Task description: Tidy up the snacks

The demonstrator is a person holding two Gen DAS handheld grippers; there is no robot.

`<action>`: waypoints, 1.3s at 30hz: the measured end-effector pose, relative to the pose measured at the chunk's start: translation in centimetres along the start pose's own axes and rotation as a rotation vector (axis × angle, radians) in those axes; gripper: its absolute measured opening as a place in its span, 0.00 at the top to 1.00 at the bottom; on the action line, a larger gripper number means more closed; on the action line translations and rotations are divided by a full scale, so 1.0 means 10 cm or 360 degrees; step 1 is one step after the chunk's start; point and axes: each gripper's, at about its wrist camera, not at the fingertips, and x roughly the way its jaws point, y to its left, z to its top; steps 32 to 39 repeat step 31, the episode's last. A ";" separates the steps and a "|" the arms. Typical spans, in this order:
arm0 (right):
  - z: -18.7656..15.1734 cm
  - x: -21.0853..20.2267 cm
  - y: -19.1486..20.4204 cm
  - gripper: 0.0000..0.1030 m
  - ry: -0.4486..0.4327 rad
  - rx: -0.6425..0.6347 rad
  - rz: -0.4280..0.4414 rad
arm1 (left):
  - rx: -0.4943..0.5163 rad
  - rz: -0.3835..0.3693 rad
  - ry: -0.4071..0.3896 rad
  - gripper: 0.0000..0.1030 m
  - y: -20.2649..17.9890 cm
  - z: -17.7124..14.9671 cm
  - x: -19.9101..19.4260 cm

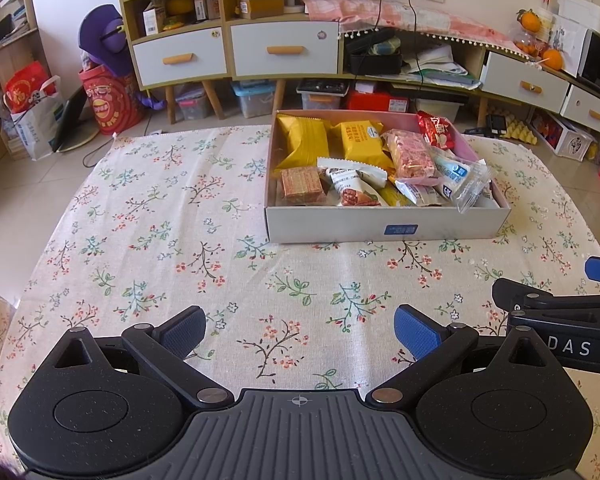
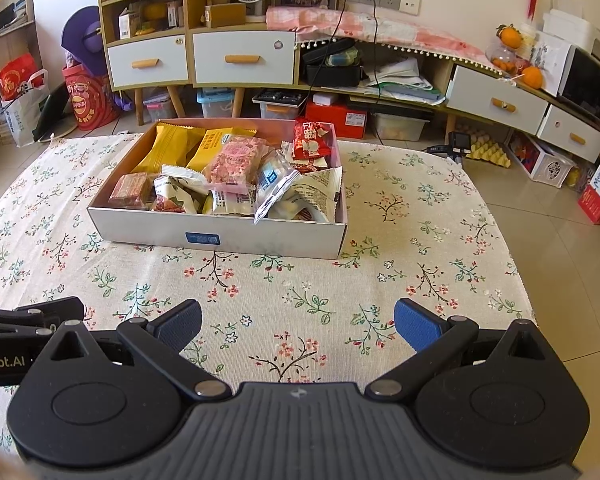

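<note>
A shallow cardboard box [image 1: 340, 229] [image 2: 152, 229] sits on the floral tablecloth and holds several wrapped snacks: yellow packs [image 1: 304, 140] [image 2: 168, 148], a pink pack [image 1: 414, 156] [image 2: 236, 164], a red pack [image 1: 436, 128] [image 2: 310, 138], a brown square pack [image 1: 302, 186] [image 2: 130, 190] and white packs [image 1: 356, 184] [image 2: 316, 196]. My left gripper [image 1: 298, 332] is open and empty, hovering over the cloth in front of the box. My right gripper [image 2: 298, 328] is open and empty, also short of the box. Each gripper shows at the other view's edge.
The floral tablecloth [image 1: 160, 240] [image 2: 420, 240] covers the table around the box. Behind the table stand wooden cabinets with white drawers [image 1: 284, 54] [image 2: 244, 58], storage bins on the floor, a fan and bags at the left.
</note>
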 end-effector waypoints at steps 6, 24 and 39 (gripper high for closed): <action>0.00 0.00 0.00 0.00 0.0000 -0.0002 -0.0001 | 0.0000 0.0005 0.0001 0.02 0.00 -0.01 0.00; 0.00 0.00 0.01 0.00 0.0002 -0.0004 -0.0001 | 0.0006 0.0017 0.0005 0.02 0.01 -0.03 0.02; 0.00 0.01 0.02 0.00 0.0003 -0.0007 -0.0003 | 0.0021 0.0014 0.0012 0.02 0.02 -0.06 0.02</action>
